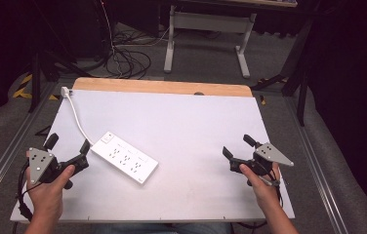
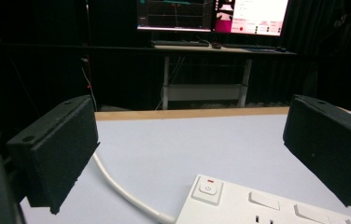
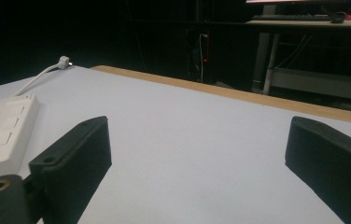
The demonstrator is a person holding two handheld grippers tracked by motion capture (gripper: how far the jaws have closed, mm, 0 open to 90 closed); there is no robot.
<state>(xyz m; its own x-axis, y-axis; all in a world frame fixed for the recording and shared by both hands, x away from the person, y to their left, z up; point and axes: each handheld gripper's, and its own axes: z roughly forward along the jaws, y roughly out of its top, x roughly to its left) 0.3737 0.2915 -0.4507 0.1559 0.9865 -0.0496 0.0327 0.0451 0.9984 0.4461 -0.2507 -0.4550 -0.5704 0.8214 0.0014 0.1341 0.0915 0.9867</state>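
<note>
The high view looks forward and down on the whole table (image 1: 181, 117) from above the person's side. The 2 gripper views sit low, close to the surface, facing the far wooden edge (image 2: 187, 113). All 3 views share the white power strip (image 1: 124, 157).

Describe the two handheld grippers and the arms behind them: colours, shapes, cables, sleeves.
Both the left gripper and the right gripper are black, each with two blocky, flat-faced jaws and a grey three-cornered plate on top dotted with small holes. A dark cable trails from each. The person's forearms are bare, with no sleeves or gloves in sight.
</note>
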